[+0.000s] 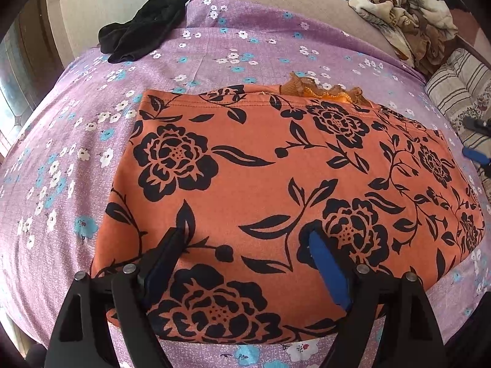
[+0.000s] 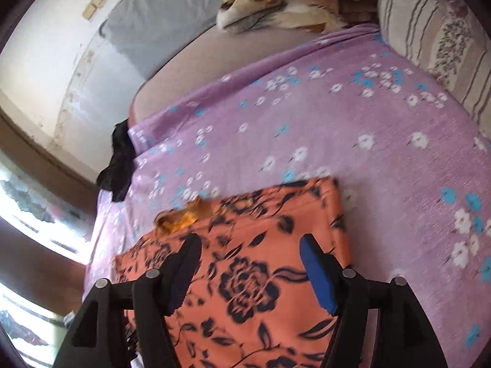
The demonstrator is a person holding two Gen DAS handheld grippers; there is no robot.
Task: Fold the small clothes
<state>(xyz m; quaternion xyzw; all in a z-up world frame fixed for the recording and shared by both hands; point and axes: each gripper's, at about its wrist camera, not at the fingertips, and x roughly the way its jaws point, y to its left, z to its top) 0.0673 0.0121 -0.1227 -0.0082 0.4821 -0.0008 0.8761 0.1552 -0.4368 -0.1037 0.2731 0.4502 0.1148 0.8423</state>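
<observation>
An orange garment with black flower print (image 1: 276, 178) lies folded into a flat rectangle on the purple flowered bedsheet (image 1: 214, 49). An orange lace trim (image 1: 325, 90) sticks out at its far edge. My left gripper (image 1: 245, 239) is open and empty, hovering over the garment's near edge. In the right wrist view the same garment (image 2: 254, 276) lies under my right gripper (image 2: 248, 242), which is open and empty above it; the lace trim (image 2: 181, 217) shows at the far left corner. This view is motion-blurred.
A crumpled black garment (image 1: 144, 27) lies at the sheet's far left corner, also in the right wrist view (image 2: 118, 162). A brown patterned blanket (image 1: 405, 18) and a striped cushion (image 1: 460, 89) sit at the far right. A wall and window are on the left.
</observation>
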